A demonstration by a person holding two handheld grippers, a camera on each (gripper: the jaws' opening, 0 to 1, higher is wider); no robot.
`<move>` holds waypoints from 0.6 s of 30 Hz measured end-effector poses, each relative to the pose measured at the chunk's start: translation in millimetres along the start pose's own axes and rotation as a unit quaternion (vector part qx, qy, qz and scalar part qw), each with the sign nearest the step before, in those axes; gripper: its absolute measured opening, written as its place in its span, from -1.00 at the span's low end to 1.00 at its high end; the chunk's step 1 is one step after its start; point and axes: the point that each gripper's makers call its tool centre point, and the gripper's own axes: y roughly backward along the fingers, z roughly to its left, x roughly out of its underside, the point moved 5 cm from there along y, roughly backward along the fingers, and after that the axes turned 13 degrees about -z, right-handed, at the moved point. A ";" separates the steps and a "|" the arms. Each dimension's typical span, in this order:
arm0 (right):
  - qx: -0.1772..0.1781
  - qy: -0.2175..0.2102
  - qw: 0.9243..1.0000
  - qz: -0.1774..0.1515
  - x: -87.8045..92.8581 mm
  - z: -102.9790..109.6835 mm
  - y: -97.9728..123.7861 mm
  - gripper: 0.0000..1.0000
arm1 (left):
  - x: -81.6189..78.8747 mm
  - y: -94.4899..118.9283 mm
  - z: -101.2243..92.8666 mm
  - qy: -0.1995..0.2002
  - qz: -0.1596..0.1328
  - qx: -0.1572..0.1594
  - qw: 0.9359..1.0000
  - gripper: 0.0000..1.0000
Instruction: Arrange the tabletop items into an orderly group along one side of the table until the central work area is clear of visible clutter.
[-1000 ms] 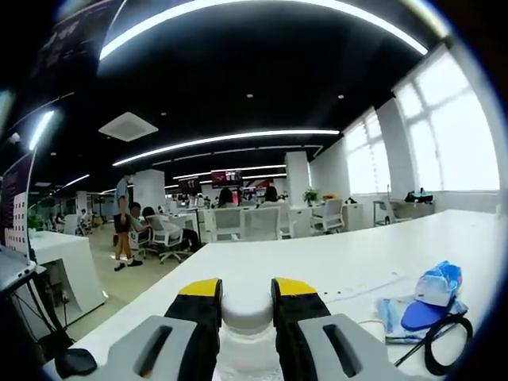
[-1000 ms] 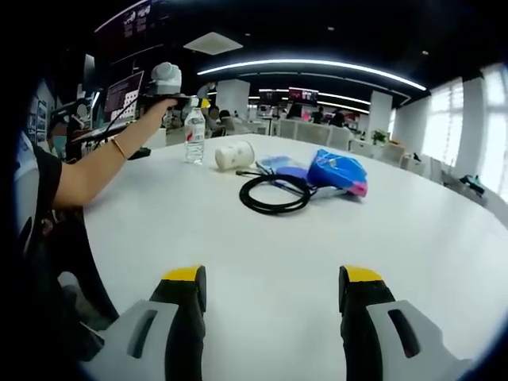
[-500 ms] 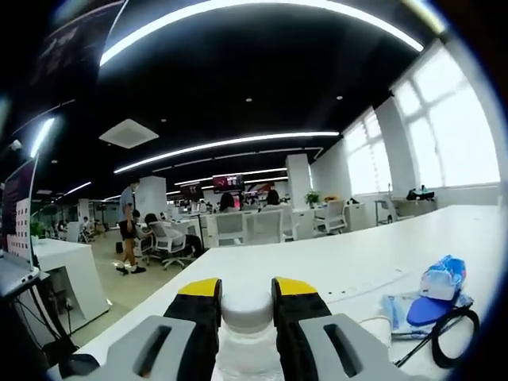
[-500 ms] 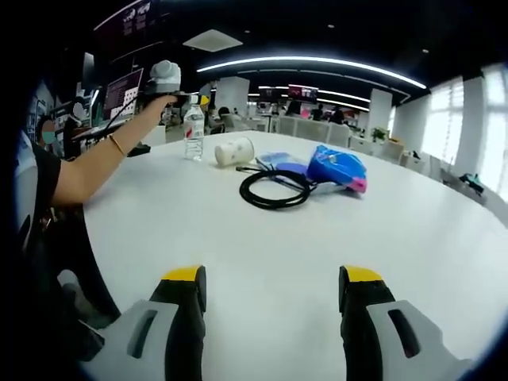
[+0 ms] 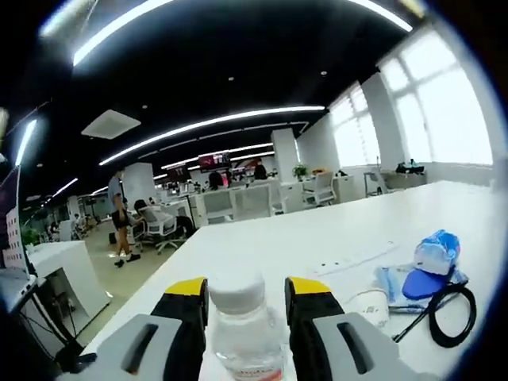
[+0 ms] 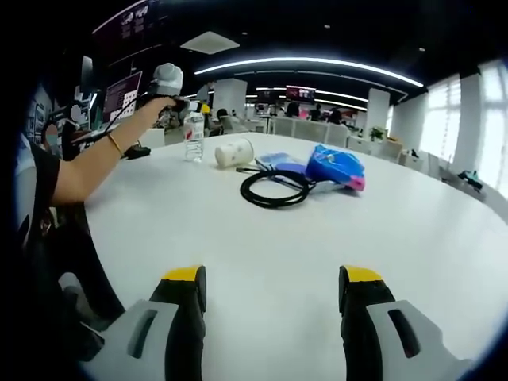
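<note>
In the left gripper view, the left gripper (image 5: 248, 298) stands with its yellow-tipped fingers (image 5: 187, 295) on either side of a clear water bottle (image 5: 243, 327) with a white cap; the bottle stands upright between them, and thin gaps show on both sides of it, so the fingers sit slightly parted around it rather than pressed on it. Just beyond, to the right on the white surface (image 5: 317, 238), lies a white paper cup (image 5: 367, 303) on its side, then a black coiled cable (image 5: 449, 316), flat blue packets (image 5: 401, 279) and a blue-and-white bag (image 5: 436, 251), all close together. Far behind, office desks and chairs show, and a person (image 5: 119, 214) stands in the aisle. In the right gripper view, the right gripper (image 6: 272, 298) hovers low over bare surface with its fingers wide apart and nothing between them. Farther on lies the same cable, touching the blue bag, with the cup on its side just past it and the bottle standing upright near the far-left edge, where the person's arm (image 6: 95, 163) reaches in holding the left gripper at the bottle.
</note>
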 end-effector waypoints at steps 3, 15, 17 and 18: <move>0.000 -0.002 1.000 -0.003 -0.6 0.7 0.8 0.30 | 7.0 -3.4 -0.5 0.018 0.009 0.007 1.000 -0.07; 0.000 -0.003 1.000 -0.004 -0.2 0.6 2.9 0.30 | -9.9 7.2 8.1 0.035 -0.007 -0.010 0.999 -0.01; -0.003 -0.002 1.000 -0.005 -0.9 1.7 2.4 0.30 | -18.0 12.3 11.3 0.032 -0.003 -0.016 0.999 -0.01; -0.004 -0.002 1.000 -0.004 -0.8 2.2 2.2 0.30 | -21.2 14.6 11.9 0.035 -0.001 -0.016 0.999 -0.01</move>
